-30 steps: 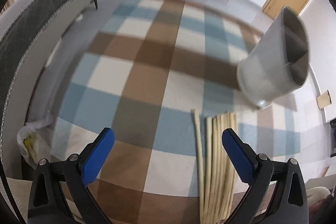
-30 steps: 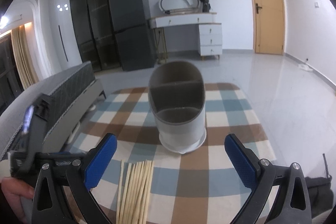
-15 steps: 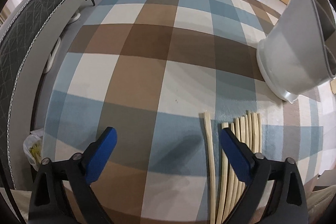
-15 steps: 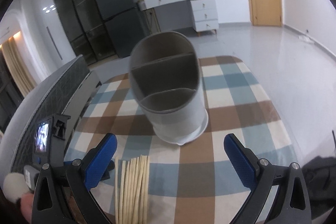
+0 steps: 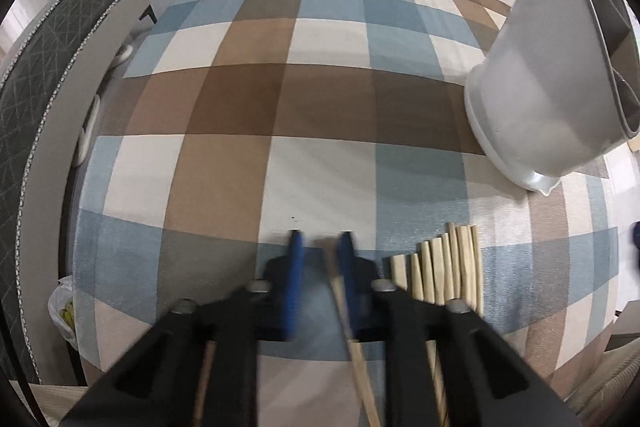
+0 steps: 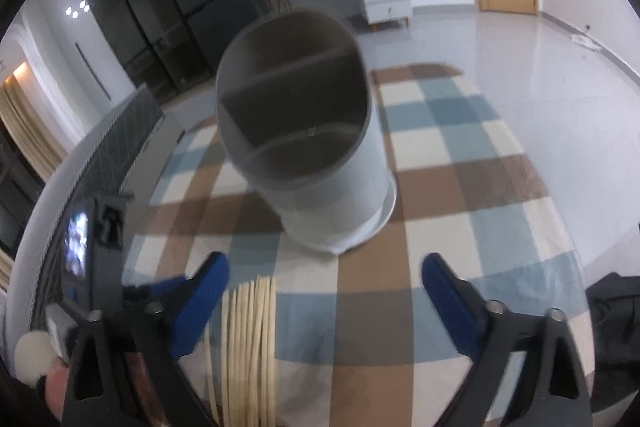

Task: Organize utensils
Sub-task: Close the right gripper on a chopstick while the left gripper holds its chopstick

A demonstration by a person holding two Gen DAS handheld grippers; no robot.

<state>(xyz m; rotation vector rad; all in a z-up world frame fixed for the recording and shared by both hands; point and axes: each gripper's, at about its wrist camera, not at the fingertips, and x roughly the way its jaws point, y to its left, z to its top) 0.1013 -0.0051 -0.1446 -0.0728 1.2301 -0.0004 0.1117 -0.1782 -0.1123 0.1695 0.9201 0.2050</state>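
Several pale wooden chopsticks [image 5: 448, 271] lie side by side on the checked cloth; they also show in the right wrist view [image 6: 250, 339]. My left gripper [image 5: 320, 247] has its blue jaws nearly together around one chopstick [image 5: 352, 327], the leftmost, which lies against the right finger. A grey utensil holder with compartments [image 5: 552, 79] stands upright at the right; in the right wrist view the holder [image 6: 308, 143] is straight ahead, empty. My right gripper [image 6: 324, 279] is open and empty, in front of the holder.
The checked blue, brown and cream cloth [image 5: 312, 99] covers the table. A grey padded bench [image 5: 44, 67] runs along the left. The left gripper's body [image 6: 92, 247] is at the left of the right wrist view. A dark bag [image 6: 616, 303] lies at the right.
My left gripper has gone from wide open to nearly shut, around the leftmost chopstick. My right gripper has moved closer to the holder and stays open.
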